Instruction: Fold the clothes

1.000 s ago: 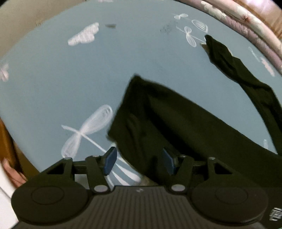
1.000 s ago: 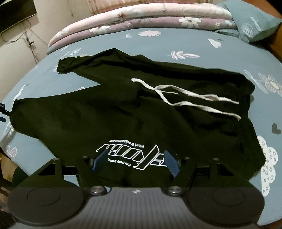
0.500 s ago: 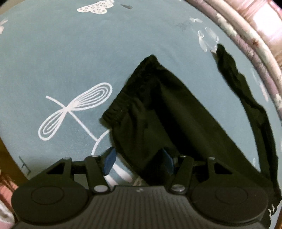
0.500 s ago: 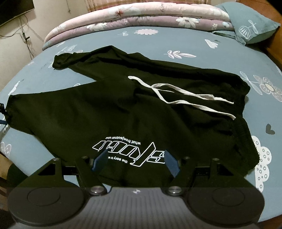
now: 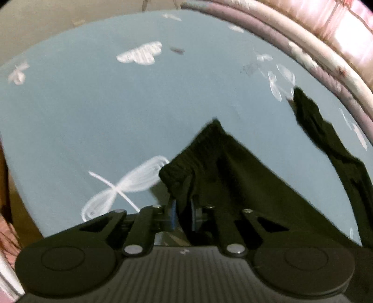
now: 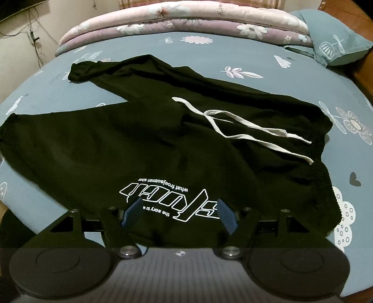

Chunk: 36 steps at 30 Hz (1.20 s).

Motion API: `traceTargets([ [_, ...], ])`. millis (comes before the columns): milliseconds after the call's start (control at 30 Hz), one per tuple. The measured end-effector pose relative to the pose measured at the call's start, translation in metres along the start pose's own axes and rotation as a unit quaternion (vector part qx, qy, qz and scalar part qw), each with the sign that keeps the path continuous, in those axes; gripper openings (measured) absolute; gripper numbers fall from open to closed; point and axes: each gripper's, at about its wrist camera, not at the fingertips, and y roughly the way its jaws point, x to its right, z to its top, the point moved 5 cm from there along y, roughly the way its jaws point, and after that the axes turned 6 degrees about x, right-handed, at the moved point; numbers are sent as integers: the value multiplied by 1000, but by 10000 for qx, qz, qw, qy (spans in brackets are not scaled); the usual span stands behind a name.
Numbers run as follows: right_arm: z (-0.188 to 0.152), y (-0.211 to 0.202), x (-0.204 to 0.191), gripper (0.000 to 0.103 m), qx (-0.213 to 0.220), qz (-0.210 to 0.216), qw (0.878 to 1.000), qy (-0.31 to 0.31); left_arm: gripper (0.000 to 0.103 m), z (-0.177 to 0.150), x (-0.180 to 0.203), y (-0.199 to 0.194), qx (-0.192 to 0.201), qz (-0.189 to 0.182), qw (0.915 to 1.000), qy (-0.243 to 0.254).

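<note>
While the black cotton jogging trousers point(image 6: 177, 144) lie spread across the blue-grey bedsheet printed with white flowers and dragonflies point(image 5: 93, 111), folding has, by the look of it, only just started. Nearest in the left wrist view, the left gripper point(image 5: 183, 213) has its blue-padded fingers point(image 5: 173, 213) pressed almost together, pinching a bunch of dark fabric just behind the ribbed cuff point(image 5: 184, 163) of one trouser leg. That cuff stands up a little from the sheet, beside a white dragonfly print point(image 5: 123, 186). Beyond it, the second leg point(image 5: 326, 139) trails off flat toward the far edge of the bed.

In the right wrist view, the right gripper point(image 6: 178, 215) hovers low over the near edge of the trousers with its blue fingers point(image 6: 227, 218) spread wide; fabric lies under the gap between them, but the pads do not appear to press on anything. Just past them sits a white outlined logo with small lettering point(image 6: 170, 198), seen upside down. Further on, a cream drawstring point(image 6: 244, 130) snakes loose across the waist area, and the ribbed waistband point(image 6: 326, 186) curves round at the right. At the far end, rolled pink and lilac floral quilts point(image 6: 186, 21) line the head of the bed.

No fold is visible yet: both legs lie apart and the garment remains at full length. What remains, I judge, is bringing one leg over the other, then folding lengthwise.
</note>
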Motion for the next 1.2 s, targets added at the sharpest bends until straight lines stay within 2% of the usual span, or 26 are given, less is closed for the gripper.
traceTargets([
  [67,0,0,3,75,12,-24,10000,29,8,5,-3,-4,39,92,9999,20],
  [233,-3,-1,9,75,-1,-94,9999,96,9,-4,-4,-4,65,668,9971,363],
  [500,-9,0,34,75,-65,-277,9991,320,9,-10,-15,-23,154,956,9944,419],
  [567,-12,0,46,75,-92,-355,9983,442,9,-10,-22,-26,266,1392,9878,639],
  [600,-14,-1,54,75,-87,-410,9977,541,9,-10,-27,-26,241,1418,9878,595],
  [667,-19,-7,74,75,-44,-558,9949,841,9,-12,-37,-24,154,1379,9894,435],
  [767,-27,-19,110,75,0,-730,9857,1520,9,-19,-34,-22,-61,1031,9941,338],
  [867,-39,-27,141,75,19,-862,9722,2177,13,-24,-15,-26,-218,510,9977,393],
  [900,-43,-29,151,75,33,-910,9666,2395,17,-25,-9,-29,-236,291,9988,322],
  [933,-47,-31,161,75,59,-974,9609,2590,21,-24,-4,-31,-222,247,9988,350],
  [1033,-49,-35,189,75,285,-1162,9480,2950,22,-22,13,-36,-180,179,9984,508],
  [1100,-40,-33,204,75,459,-1175,9474,2943,23,-21,28,-40,-184,42,9979,627],
  [1167,-23,-25,218,75,611,-1071,9520,2801,27,-26,48,-46,-205,-167,9966,778],
  [1200,-13,-18,224,75,670,-975,9553,2711,33,-30,61,-46,-249,-292,9953,885],
])
